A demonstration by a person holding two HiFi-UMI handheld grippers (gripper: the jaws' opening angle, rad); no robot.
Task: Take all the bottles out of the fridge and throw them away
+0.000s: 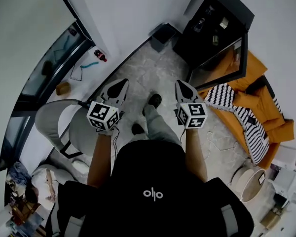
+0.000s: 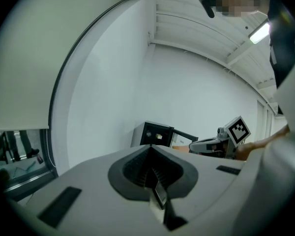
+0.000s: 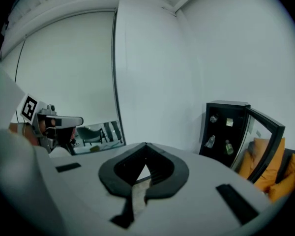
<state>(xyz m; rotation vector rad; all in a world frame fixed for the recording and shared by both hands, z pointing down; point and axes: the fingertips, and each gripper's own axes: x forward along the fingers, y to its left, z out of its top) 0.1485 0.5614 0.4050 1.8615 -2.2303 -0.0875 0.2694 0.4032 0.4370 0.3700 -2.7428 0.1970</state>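
The left gripper is closed with nothing in it. The right gripper beside it is closed and empty too. Further right, the black fridge stands open, bottles inside.

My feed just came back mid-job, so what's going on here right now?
A person stands in a room with a gripper in each hand, both held out in front. The left gripper and the right gripper are shut with nothing between their jaws, and neither touches anything. The black fridge stands ahead across the floor with its door open. Several bottles sit on its shelves, so the emptying has yet to start from here.
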